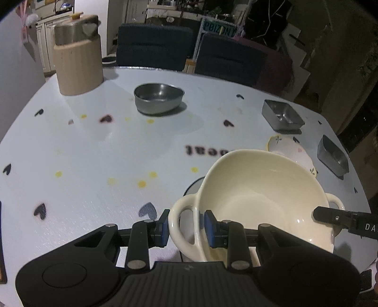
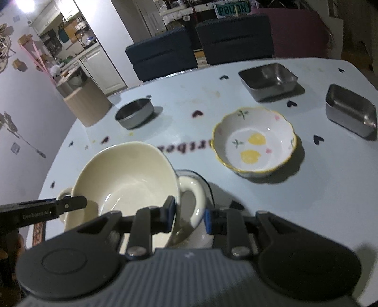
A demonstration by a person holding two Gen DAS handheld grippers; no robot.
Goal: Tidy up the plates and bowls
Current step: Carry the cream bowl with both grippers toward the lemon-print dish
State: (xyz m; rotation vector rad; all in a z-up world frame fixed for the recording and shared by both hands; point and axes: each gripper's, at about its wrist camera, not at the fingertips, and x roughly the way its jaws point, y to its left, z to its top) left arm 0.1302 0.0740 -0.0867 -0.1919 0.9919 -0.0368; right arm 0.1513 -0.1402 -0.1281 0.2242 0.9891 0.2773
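Each gripper clamps one loop handle of the cream bowl [image 1: 262, 200]: left gripper [image 1: 186, 228] at seven o'clock, right gripper [image 2: 189, 217] at five o'clock, above the counter [image 1: 94, 151]. A sign [image 2: 234, 9] at twelve o'clock reads "POIZON"; counter lettering is blurred.

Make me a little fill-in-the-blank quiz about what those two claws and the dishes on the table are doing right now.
1. Each claw grips one ______ of the cream bowl.
2. The scalloped bowl has yellow ______ painted inside it.
3. The number of rectangular metal tins on the table is ______.
4. The round metal bowl sits near a beige ______, which is ribbed.

Missing words: handle; lemons; two; canister
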